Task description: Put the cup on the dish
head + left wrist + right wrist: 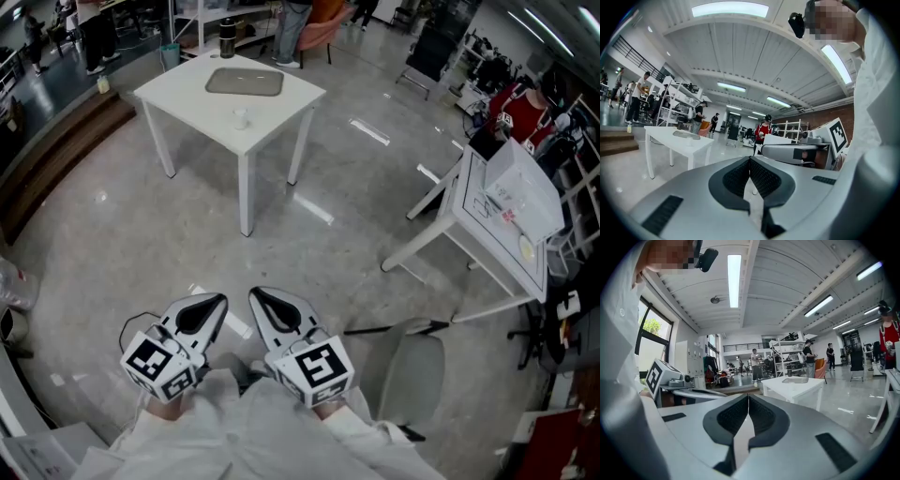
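Note:
A small white cup stands near the front edge of a white table far ahead. Behind it lies a flat grey dish. Both grippers are held close to my body, well short of the table and above the floor. My left gripper is shut with nothing in it, and so is my right gripper. In the left gripper view the pads meet, with the cup and dish small in the distance. The right gripper view shows its closed pads and the dish.
A black flask stands at the table's far edge. A second white table with papers is at the right, and a grey chair by my right side. Wooden steps run along the left. People stand at the back.

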### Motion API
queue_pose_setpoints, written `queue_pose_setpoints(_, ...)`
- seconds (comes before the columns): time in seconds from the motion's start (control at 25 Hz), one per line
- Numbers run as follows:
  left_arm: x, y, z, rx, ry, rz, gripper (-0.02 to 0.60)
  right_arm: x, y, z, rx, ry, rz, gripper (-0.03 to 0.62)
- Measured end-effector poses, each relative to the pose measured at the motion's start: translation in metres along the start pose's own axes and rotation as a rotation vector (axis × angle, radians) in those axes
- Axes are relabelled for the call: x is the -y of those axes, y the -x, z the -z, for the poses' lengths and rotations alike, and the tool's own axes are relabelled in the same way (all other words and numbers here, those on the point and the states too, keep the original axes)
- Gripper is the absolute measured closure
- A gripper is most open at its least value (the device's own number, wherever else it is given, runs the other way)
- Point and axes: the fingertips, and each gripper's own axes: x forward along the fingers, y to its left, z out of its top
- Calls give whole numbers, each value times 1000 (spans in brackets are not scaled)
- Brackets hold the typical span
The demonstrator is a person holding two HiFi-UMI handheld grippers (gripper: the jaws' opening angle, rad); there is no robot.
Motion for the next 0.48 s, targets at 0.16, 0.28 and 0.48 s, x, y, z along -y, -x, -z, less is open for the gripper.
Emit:
queue_pose_setpoints(0.16, 2, -7, 2, 4, 11, -1, 572, 6, 1, 13, -47, -30, -6, 580)
queue_pose_setpoints(0.28, -4, -12, 7, -4, 33, -8, 572, 9, -1, 22, -63, -45, -19, 580)
queue_pose_setpoints(0.48, -30, -34, 12, -15, 47, -16, 574, 33, -21, 29, -73, -49, -13, 580)
